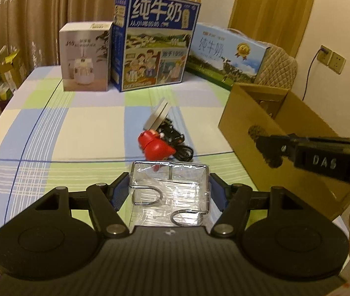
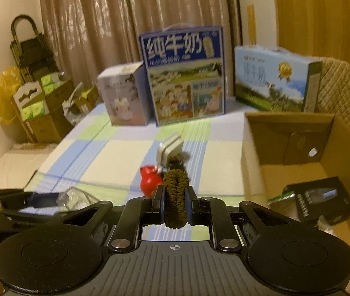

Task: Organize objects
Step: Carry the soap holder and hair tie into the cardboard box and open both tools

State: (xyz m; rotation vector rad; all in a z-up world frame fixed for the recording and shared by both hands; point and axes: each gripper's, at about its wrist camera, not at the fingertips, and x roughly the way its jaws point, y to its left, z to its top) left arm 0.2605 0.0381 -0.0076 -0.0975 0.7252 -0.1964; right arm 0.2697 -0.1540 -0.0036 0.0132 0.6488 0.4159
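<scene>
Grippers both loaded: left gripper (image 1: 170,185) squeezes a plastic-wrapped wire rack (image 1: 171,187), probably light, stiff but slippery, best held by the frame, while right gripper (image 2: 175,206) pinches a soft brown scrunchie (image 2: 175,197) beside the cardboard box (image 2: 254,162).

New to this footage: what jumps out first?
The tall blue milk carton stands at the table's far edge, between a white box and a flat milk box. The left gripper clamps a wrapped wire rack; the right gripper pinches a brown scrunchie.
</scene>
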